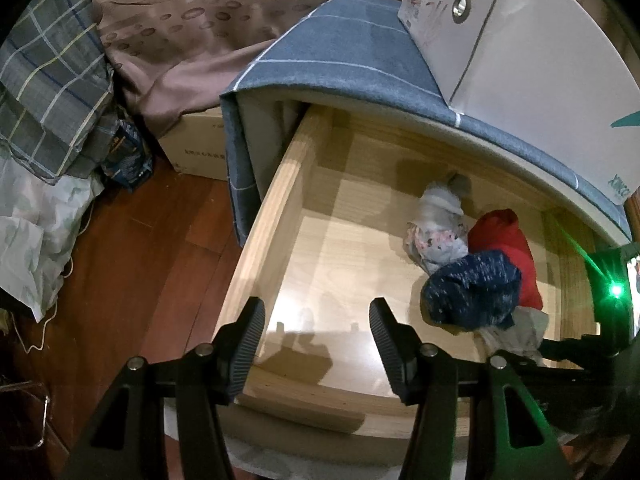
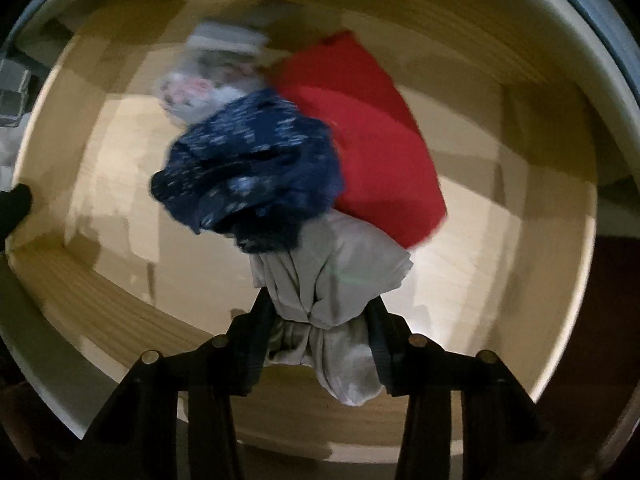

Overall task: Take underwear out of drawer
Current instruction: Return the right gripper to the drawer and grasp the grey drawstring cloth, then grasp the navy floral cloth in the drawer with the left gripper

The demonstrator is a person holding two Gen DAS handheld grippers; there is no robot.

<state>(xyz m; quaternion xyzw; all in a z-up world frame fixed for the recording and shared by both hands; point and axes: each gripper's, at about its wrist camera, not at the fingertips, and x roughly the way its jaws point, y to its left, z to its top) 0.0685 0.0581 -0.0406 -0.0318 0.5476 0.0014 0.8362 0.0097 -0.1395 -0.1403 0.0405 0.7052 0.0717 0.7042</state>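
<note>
Inside the open wooden drawer (image 1: 280, 216), toward its right side, the clothes were heaped in one small pile, and most of the drawer floor lay bare, so I judged the right side was the only place worth reaching. The red garment (image 2: 360, 140) was the largest piece, lying against the right of the heap with its long axis running from the drawer's back toward its front-right corner. The navy speckled underwear (image 2: 248, 168) sat bunched on top, nearer the front, with no clear long axis that I could make out. Behind it, a pale patterned piece (image 1: 440, 224) stretched toward the back wall.

My right gripper (image 2: 320, 344) was clamped on the grey underwear (image 2: 332, 280) at the front of the pile; the cloth was gathered between the fingers and fanned out away from them, its long axis pointing straight ahead toward the navy piece it touched. The picture was blurred, so I could not tell whether the cloth had cleared the drawer floor.

My left gripper (image 1: 316, 344) hung over the drawer's front-left corner with its fingers apart and nothing between them, probably kept clear of the pull.
</note>
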